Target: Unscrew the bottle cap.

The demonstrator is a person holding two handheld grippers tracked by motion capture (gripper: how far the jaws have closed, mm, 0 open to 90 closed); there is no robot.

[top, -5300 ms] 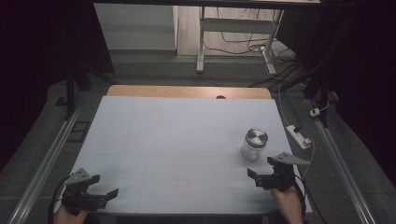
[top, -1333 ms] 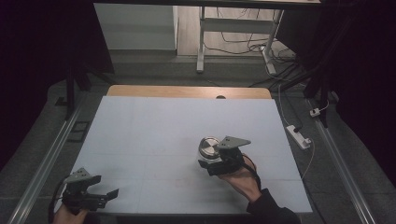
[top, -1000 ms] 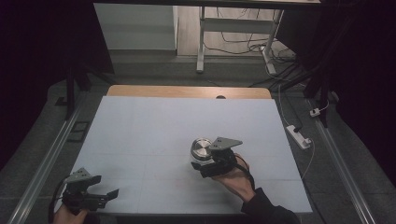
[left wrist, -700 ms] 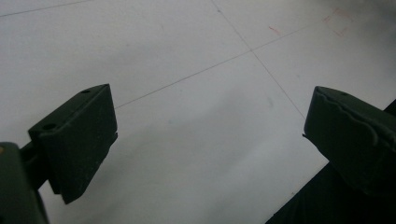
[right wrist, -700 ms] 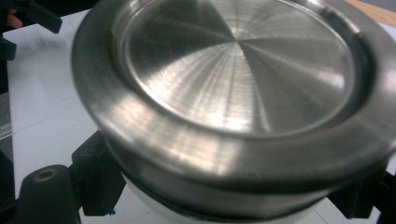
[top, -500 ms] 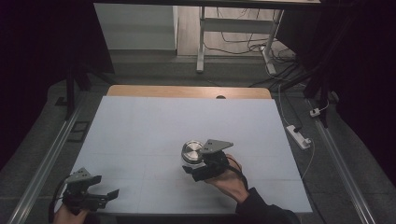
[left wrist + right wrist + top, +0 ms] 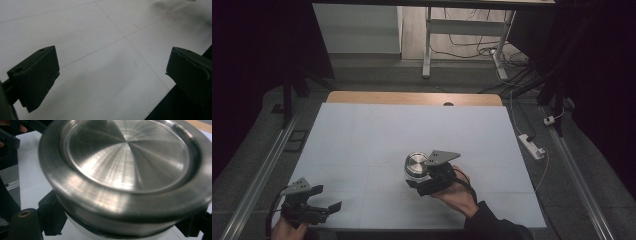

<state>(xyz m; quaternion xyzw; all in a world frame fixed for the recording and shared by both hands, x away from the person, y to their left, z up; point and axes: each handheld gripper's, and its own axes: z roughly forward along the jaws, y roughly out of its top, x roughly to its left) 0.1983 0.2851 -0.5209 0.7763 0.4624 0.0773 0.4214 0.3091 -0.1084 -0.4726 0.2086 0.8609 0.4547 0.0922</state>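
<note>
Right claw (image 7: 424, 181), clamped on the steel-lidded round jar (image 7: 416, 164), has carried it leftward to mid-surface (image 7: 362, 135); left claw (image 7: 319, 207) waits, jaws apart.

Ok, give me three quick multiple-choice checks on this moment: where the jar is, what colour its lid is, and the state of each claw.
1. Where is the jar?
A. Far left corner
B. Near the table's middle, in the right claw
C. On the floor

2. Colour of its lid?
A. Red
B. Silver metal
C. Black

3. State of the left claw?
A. Open, holding nothing
B. Shut on the jar
C. Shut on a cable

Answers: 1 B, the high view shows it there; 2 B, brushed metal in the right gripper view; 3 A, its jaws stand wide apart over bare table.
</note>
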